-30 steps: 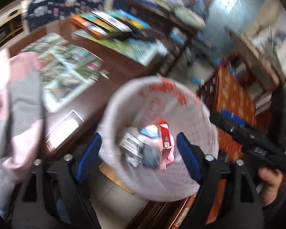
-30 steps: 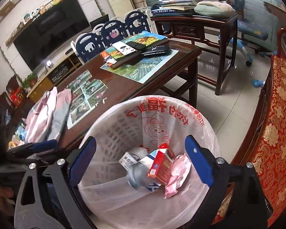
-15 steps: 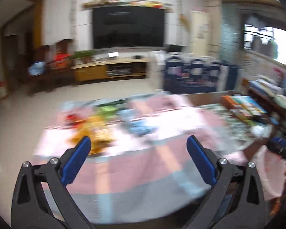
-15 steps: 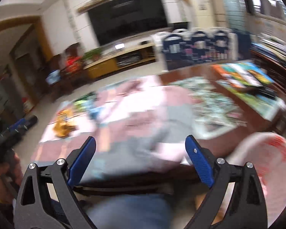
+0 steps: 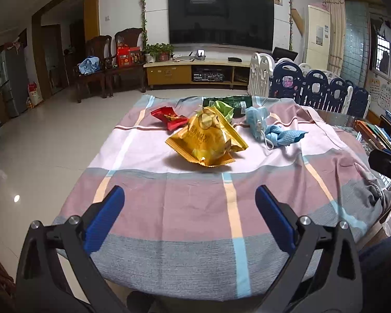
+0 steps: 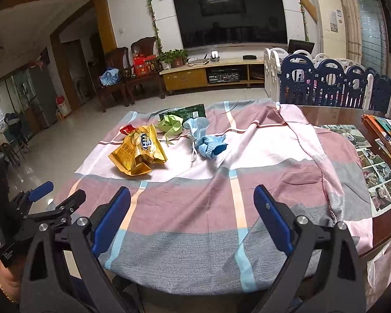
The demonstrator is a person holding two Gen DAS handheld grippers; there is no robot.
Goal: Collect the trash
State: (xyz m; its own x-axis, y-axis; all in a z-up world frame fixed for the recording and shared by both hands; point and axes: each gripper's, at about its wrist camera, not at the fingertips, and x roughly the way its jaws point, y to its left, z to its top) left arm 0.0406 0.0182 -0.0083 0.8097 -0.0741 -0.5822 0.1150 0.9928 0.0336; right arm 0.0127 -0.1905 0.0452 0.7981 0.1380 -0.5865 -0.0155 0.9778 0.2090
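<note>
Two sets of fingers, both spread wide, holding nothing.
My left gripper (image 5: 186, 217) lines up with the yellow snack bag (image 5: 207, 140) mid-tabletop (image 5: 169, 208); right gripper (image 6: 193, 216) hovers near the front edge.

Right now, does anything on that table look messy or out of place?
Yes. A crumpled, torn-open gold bag lies on the cloth, with a red wrapper, green wrappers and a blue rag scattered behind it.

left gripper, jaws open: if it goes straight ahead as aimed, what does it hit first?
Probably the yellow snack bag, nearly centred ahead of the left gripper; only bare checked cloth lies between. Depth is unclear.
</note>
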